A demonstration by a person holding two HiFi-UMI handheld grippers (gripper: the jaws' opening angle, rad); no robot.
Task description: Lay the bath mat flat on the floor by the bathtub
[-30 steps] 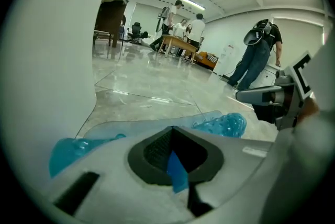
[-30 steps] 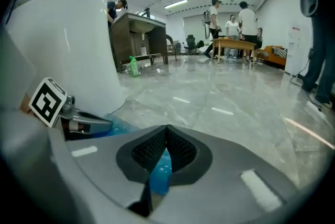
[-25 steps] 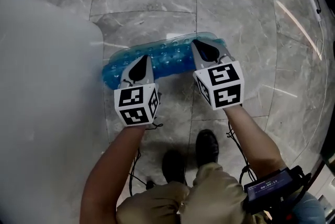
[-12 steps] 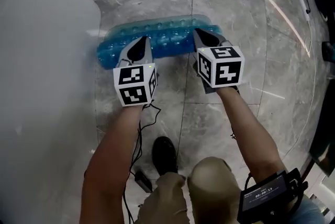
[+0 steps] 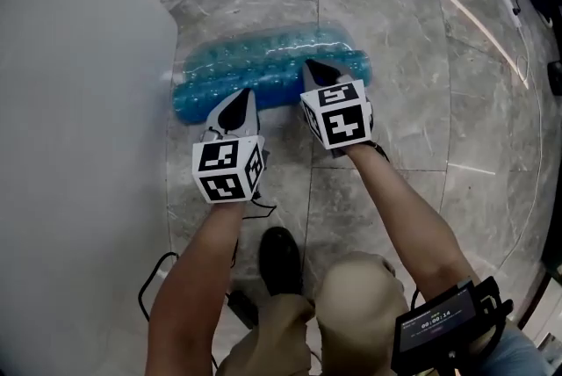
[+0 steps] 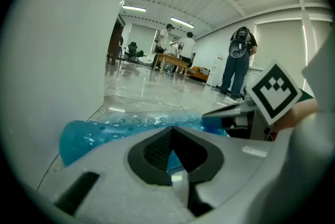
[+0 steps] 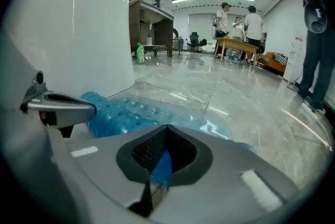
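Moved: right hand-held gripper [image 5: 308, 65], toward frame centre.
Grip: it and left hand-held gripper [image 5: 243, 92] pinch blue bubbled plastic bath mat [image 5: 263, 58].
Mat: upper centre, beside white bathtub [image 5: 79, 102].

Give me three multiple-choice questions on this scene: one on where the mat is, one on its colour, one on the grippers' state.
1. Where does the mat lie? A on the floor beside the tub; B inside the tub; C on a shelf.
2. Mat's colour? A red; B blue; C black.
3. The grippers? A both open; B one open; C both shut on the mat.
Answers: A, it rests on floor by the tub. B, see-through blue. C, left gripper and right gripper each pinch its edge.
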